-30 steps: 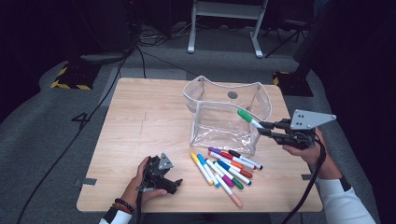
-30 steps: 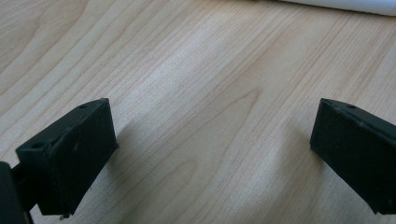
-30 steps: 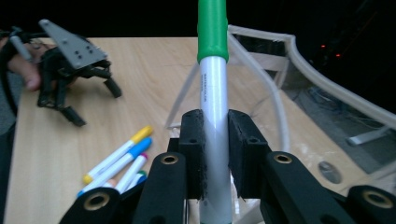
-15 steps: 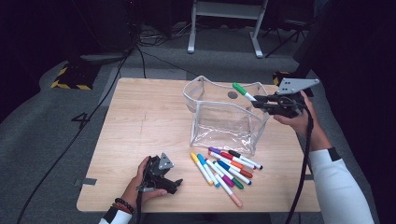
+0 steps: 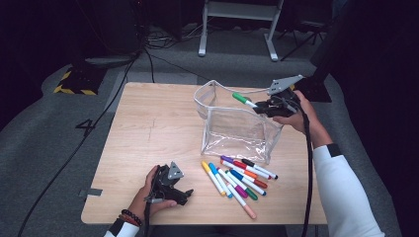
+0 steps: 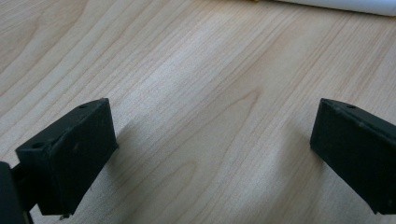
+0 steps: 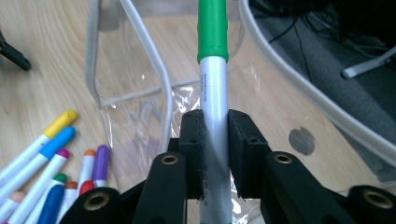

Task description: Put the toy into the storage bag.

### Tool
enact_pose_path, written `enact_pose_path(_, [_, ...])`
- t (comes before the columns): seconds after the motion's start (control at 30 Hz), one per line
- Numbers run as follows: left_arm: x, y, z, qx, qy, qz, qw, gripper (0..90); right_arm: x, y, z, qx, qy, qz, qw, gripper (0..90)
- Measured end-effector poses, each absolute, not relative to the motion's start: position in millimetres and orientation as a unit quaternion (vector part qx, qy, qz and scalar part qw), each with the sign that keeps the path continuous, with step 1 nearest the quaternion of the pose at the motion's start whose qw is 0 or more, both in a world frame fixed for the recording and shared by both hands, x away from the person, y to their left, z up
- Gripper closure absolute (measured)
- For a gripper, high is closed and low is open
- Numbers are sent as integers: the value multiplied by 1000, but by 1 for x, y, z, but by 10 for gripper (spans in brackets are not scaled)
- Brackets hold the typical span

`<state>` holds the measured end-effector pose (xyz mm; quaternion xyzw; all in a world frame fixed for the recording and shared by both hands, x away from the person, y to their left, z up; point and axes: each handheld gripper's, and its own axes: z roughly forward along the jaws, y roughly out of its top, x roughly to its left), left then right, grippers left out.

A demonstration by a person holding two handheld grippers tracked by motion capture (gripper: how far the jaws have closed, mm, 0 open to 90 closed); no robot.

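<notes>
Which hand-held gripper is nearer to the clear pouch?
Right. The right hand-held gripper hangs over the clear pouch's open top, clamping a green marker. The left hand-held gripper rests on the table near its front edge, apart from the pouch.

green-capped white marker (image 7: 213, 84), clear pouch (image 5: 232, 131), light wood-grain table (image 5: 148, 123), black gripper (image 7: 214, 154).

Left hand-held gripper (image 5: 187, 193): near left, lying low on the surface in the left hand (image 5: 148, 195), jaws wide apart.
Right hand-held gripper (image 5: 259, 108): far right, raised, pointing left, jaws clamped on a green marker (image 5: 243, 100).
</notes>
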<state>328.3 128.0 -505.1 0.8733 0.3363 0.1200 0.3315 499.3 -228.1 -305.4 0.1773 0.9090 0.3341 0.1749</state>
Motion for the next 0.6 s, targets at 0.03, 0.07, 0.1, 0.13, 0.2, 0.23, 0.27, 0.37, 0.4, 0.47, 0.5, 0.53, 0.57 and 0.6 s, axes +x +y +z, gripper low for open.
enact_pose_path(0.03, [328,128,-505,873,336,120,331,4,500,-226,-307,177,911,330,171,770])
enact_pose_path(0.07, [328,128,-505,874,336,120,331,4,502,-225,-308,178,913,326,169,769])
enact_pose_path(0.1, [328,128,-505,873,336,120,331,4,503,-224,-310,182,914,322,167,770])
enact_pose_path(0.13, [328,128,-505,874,336,120,331,4,505,-223,-311,183,915,319,165,770])
enact_pose_path(0.2, [328,128,-505,874,336,120,331,4,509,-222,-314,187,919,309,161,770])
enact_pose_path(0.23, [328,128,-505,874,336,120,331,4,510,-222,-315,191,920,304,156,770])
enact_pose_path(0.27, [328,128,-505,874,336,120,331,4,512,-221,-317,193,922,298,153,769])
enact_pose_path(0.37, [328,128,-505,874,336,120,331,4,513,-218,-319,194,929,280,142,769])
enact_pose_path(0.4, [328,128,-505,874,336,120,331,5,513,-217,-320,190,933,273,136,770])
enact_pose_path(0.47, [328,128,-505,874,335,120,331,4,511,-214,-321,179,939,266,120,769])
enact_pose_path(0.5, [328,128,-505,874,335,120,331,5,510,-213,-321,172,942,264,112,769])
enact_pose_path(0.53, [329,128,-505,874,335,120,331,5,508,-212,-320,164,945,261,105,769])
enact_pose_path(0.57, [329,128,-505,874,335,120,331,4,505,-211,-320,153,948,262,100,769])
enact_pose_path(0.6, [329,128,-505,874,335,120,331,5,503,-210,-320,147,949,262,91,769])
